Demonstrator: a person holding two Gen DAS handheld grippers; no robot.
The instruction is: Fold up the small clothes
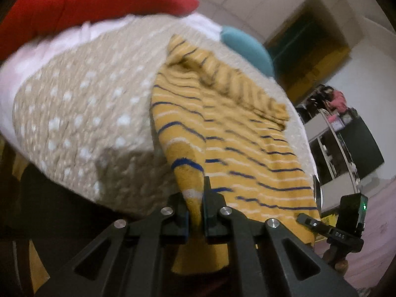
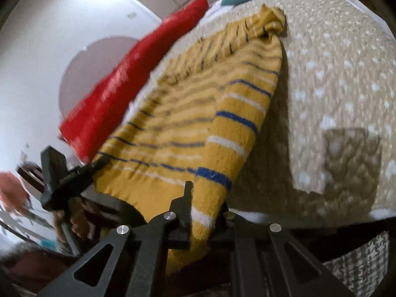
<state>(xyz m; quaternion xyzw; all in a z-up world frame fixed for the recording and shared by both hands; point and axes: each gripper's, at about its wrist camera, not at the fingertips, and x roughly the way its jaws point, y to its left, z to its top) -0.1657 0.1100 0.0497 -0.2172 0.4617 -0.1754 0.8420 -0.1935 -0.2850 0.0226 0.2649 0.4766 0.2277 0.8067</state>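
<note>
- Striped garment (image 1: 237,148): mustard knit with blue and white bands, soft and fuzzy; spread over the bed's near edge, hem corners pinched, likely to pull it flat for folding.
- Left gripper (image 1: 195,212): clamped on one corner.
- Right gripper (image 2: 205,212): clamped on the other.
- Bedspread (image 1: 81,113): beige, white-dotted, quilted.
- Red pillow (image 2: 128,86); teal cushion (image 1: 247,47).

Dotted blanket (image 1: 81,109) — red pillow (image 1: 81,2), teal cushion (image 1: 250,47)
</note>
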